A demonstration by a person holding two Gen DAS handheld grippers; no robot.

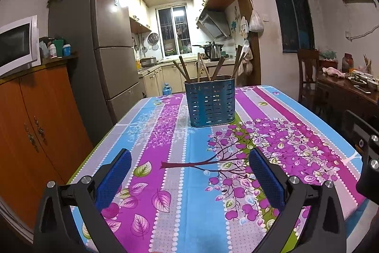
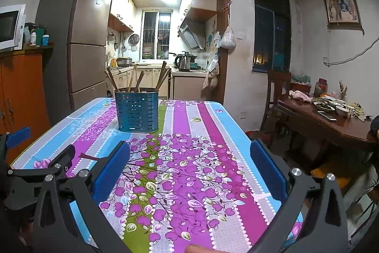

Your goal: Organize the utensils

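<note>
A blue slotted utensil holder (image 1: 210,102) stands upright at the far middle of the table, with several brown chopsticks (image 1: 205,68) leaning out of its top. In the right wrist view the same holder (image 2: 136,112) sits far left with the chopsticks (image 2: 137,80) inside. My left gripper (image 1: 189,165) hovers open over the near part of the flowered tablecloth (image 1: 180,181), nothing between its blue pads. My right gripper (image 2: 190,157) is open and empty too, well short of the holder. The left gripper (image 2: 19,158) shows at the left edge of the right wrist view.
A fridge (image 1: 104,44) and an orange cabinet (image 1: 35,125) with a microwave (image 1: 16,44) stand left of the table. A wooden dining table (image 2: 331,120) with dishes and a chair (image 2: 277,91) stand to the right. A fingertip (image 2: 196,248) shows at the bottom edge.
</note>
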